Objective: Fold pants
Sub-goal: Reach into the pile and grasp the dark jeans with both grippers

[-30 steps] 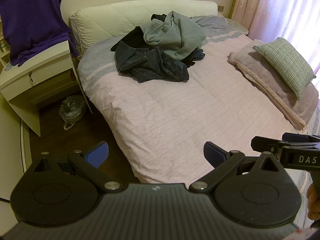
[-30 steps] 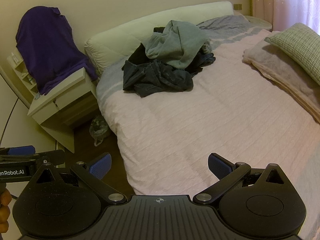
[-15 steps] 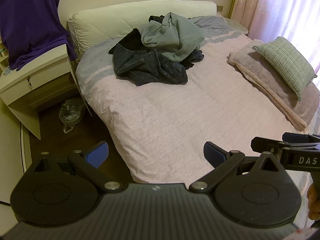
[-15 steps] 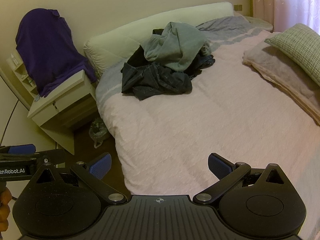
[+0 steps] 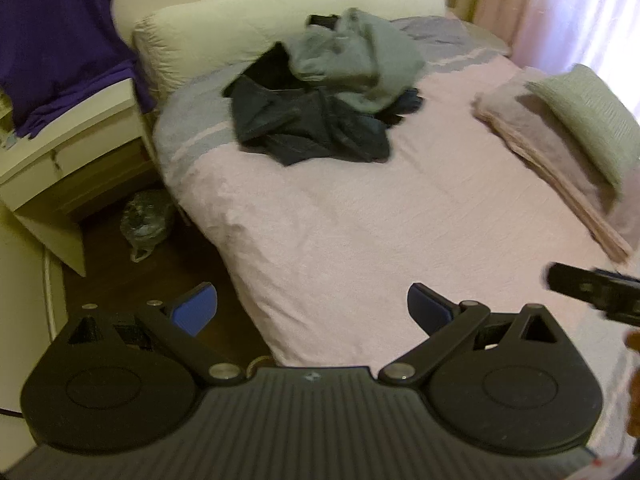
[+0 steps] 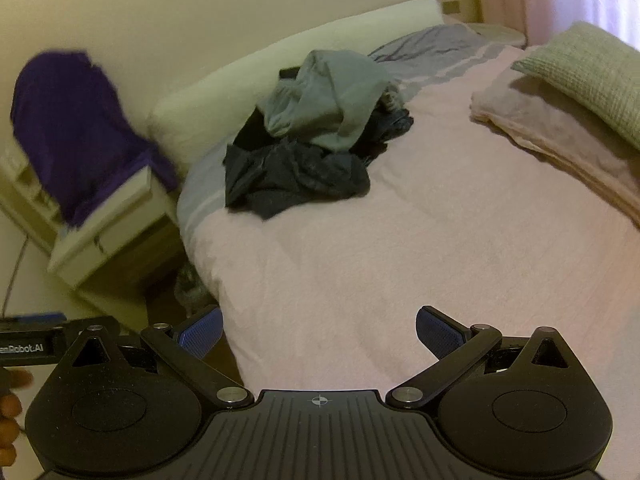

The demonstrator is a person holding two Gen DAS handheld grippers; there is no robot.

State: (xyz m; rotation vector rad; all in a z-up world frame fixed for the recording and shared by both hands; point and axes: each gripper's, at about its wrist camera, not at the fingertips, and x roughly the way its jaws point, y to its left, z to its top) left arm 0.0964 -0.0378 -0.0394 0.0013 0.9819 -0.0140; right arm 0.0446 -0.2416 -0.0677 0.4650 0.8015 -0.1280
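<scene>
A heap of crumpled clothes lies near the head of the pink bed: dark denim pants in front, a grey-green garment piled on top. My left gripper is open over the bed's near left edge, far short of the heap, holding nothing. My right gripper is open too, over the bed's near part. Each gripper shows at the edge of the other's view.
A white bedside table with a purple garment draped over it stands left of the bed. A plastic bag lies on the dark floor. A folded pink blanket and green pillow sit right.
Both views have shifted forward and slightly right, toward the bed; the clothes heap looks nearer. Both grippers stay open and the clothes have not moved.
</scene>
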